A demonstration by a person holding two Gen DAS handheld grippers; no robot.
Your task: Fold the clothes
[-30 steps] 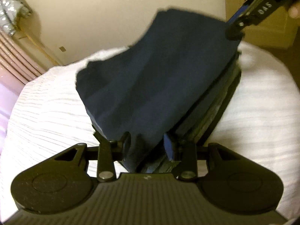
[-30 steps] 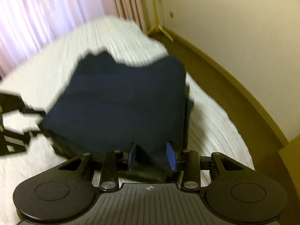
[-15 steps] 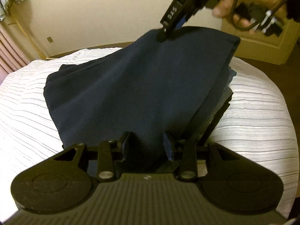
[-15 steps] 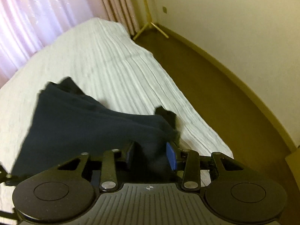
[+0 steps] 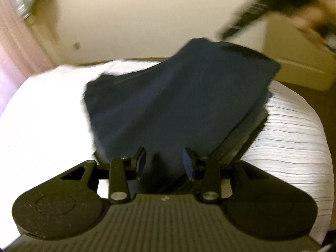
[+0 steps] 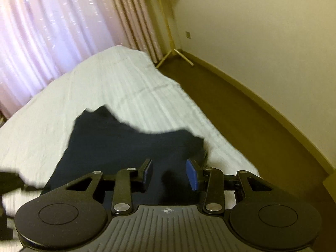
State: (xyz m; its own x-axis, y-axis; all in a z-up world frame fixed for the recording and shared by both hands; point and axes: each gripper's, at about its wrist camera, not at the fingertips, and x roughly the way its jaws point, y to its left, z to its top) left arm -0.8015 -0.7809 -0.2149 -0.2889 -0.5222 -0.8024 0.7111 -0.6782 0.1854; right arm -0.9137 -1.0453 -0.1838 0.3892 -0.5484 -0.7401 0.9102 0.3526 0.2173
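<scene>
A dark navy garment lies partly folded on the white striped bed. Its top layer rises like a tent from my left gripper to a raised far corner. The left fingers stand a little apart with bunched cloth pressed between them. My right gripper, blurred, meets that far corner at the top right. In the right wrist view the garment fills the gap of the right gripper, whose blue pads flank a dark pinch of cloth. The left gripper shows at the left edge.
Pink curtains hang behind the bed. Brown floor runs along the bed's right side to a cream wall, with wooden stand legs in the corner. A pale cabinet and a blurred hand are at the far right.
The right gripper has swung from top centre to the top right of the left wrist view, taking the garment's corner with it. Both views have shifted and blurred. Finger gaps are unchanged.
</scene>
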